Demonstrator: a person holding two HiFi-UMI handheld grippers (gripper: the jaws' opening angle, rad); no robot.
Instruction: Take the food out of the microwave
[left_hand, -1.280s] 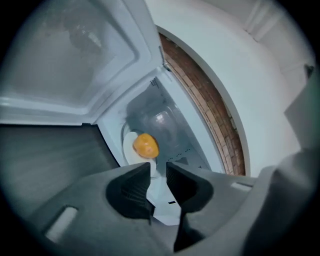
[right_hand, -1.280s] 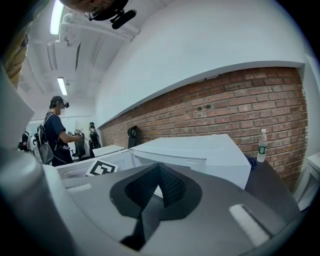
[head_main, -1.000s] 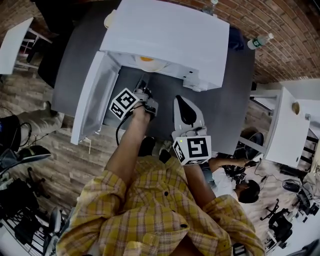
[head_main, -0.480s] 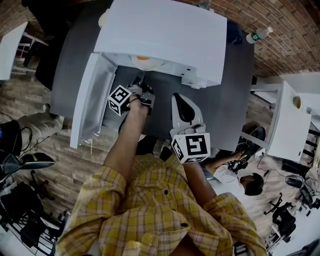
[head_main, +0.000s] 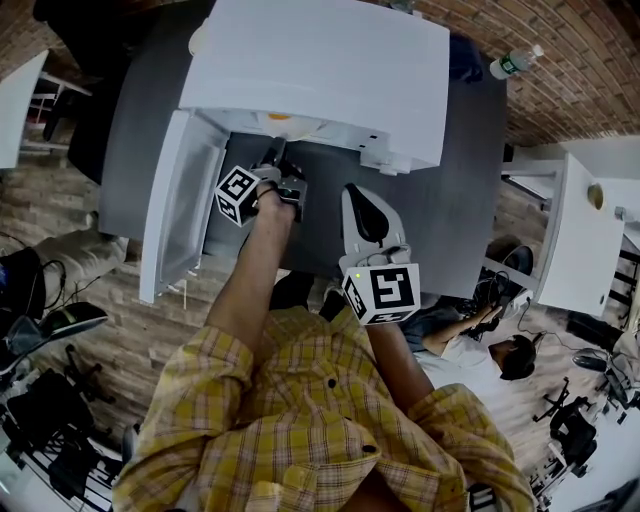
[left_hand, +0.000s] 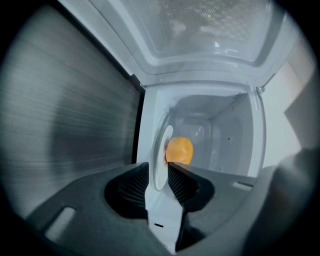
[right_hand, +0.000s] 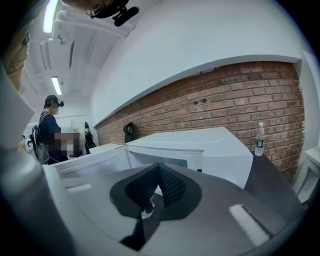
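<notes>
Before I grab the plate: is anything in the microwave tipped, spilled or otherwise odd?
Nothing stands out. The plate lies flat in the microwave with the orange food on it, nothing spilled. It only looks on edge in the left gripper view because that whole view is rolled.

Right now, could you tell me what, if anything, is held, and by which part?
Nothing is clamped yet. The left gripper straddles the rim of the plate with open jaws; the right gripper is shut, empty.

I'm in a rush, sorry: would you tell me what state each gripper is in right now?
Left gripper: open, with the rim of the plate between its jaws.
Right gripper: shut, holding nothing.
</notes>
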